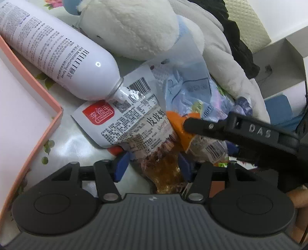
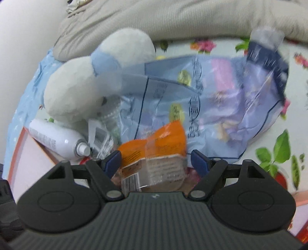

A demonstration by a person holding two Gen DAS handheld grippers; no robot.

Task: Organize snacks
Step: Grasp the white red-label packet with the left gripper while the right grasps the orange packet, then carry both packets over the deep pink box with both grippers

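A shrimp snack packet (image 1: 123, 123), with a white label, a red logo and brown contents, lies under the nozzle of a spray bottle (image 1: 57, 57). My left gripper (image 1: 153, 167) is low over the packet's clear end. Its blue pads stand close on either side, and I see no squeeze. An orange snack packet (image 2: 154, 142) lies between the pads of my right gripper (image 2: 156, 163), with a gap on its right side. In the left wrist view one black finger (image 1: 221, 128) of that gripper reaches over the orange packet (image 1: 177, 123). A pale blue snack bag (image 2: 211, 100) lies behind.
A white plush toy (image 1: 134, 28) leans on the pile and over the blue bag (image 1: 192, 90). A pink-rimmed box (image 1: 48, 92) sits at the left. A grey carton (image 1: 279, 61) stands at the right. A floral cloth (image 2: 279, 150) covers the table, and beige fabric (image 2: 173, 17) lies behind.
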